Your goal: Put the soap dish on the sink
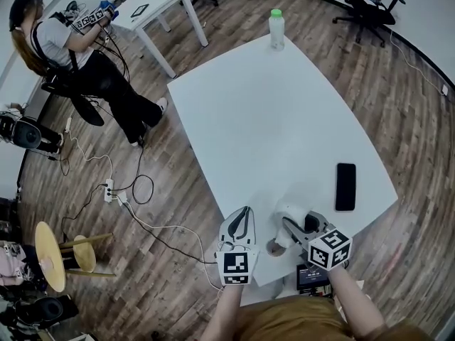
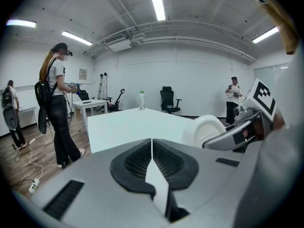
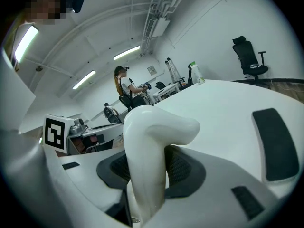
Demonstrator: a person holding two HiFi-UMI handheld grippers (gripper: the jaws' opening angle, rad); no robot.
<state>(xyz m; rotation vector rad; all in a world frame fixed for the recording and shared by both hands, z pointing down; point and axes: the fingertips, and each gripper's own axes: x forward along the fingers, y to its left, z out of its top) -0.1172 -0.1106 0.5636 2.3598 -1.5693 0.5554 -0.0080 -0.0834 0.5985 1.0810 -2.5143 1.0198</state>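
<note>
The white soap dish (image 1: 288, 215) is a curved glossy piece, and my right gripper (image 1: 296, 226) is shut on it just above the near edge of the white table (image 1: 270, 119). In the right gripper view the soap dish (image 3: 152, 141) stands upright between the jaws of the right gripper (image 3: 147, 179). My left gripper (image 1: 242, 217) hangs beside it to the left, shut on nothing. In the left gripper view the left gripper (image 2: 152, 151) has its jaws together, with the soap dish (image 2: 204, 129) and the right gripper (image 2: 237, 133) off to the right. No sink shows in any view.
A green-capped bottle (image 1: 276, 28) stands at the table's far end. A black phone (image 1: 345, 186) lies near its right edge. A person (image 1: 78, 55) stands at the far left by a second white table (image 1: 153, 6). Cables (image 1: 114, 190) and a stool (image 1: 71, 254) are on the floor at the left.
</note>
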